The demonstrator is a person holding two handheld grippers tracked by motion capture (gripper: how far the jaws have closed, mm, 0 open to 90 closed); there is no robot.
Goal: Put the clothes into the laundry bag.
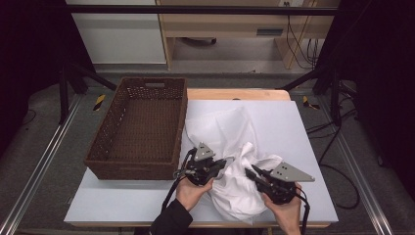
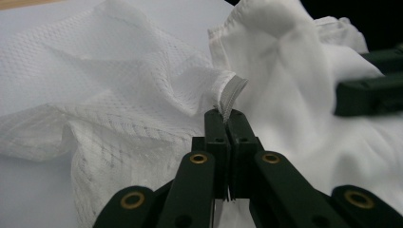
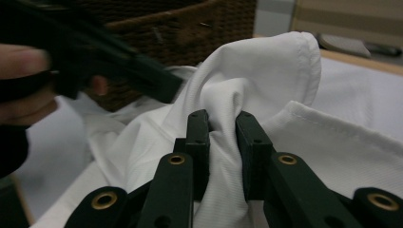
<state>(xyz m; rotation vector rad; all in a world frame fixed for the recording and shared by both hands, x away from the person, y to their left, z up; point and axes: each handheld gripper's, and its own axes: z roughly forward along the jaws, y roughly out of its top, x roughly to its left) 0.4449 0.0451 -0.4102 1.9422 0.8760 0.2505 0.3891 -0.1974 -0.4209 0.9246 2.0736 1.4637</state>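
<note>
Your white cloth (image 1: 234, 161) is lying crumpled on the table (image 1: 293, 127) beside the basket (image 1: 139, 129), part mesh, part smooth. Your left gripper (image 2: 227, 124) is pinching its hem; your right gripper (image 3: 223, 130) is squeezing a fold.

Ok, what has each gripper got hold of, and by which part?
The left gripper is shut on the white garment, pinching a seamed edge. The right gripper pinches a bunched fold of the same cloth.

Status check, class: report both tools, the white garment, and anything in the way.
Left tool shut on garment hem. Right tool pinching a fold of it. Basket alongside, apart.
</note>
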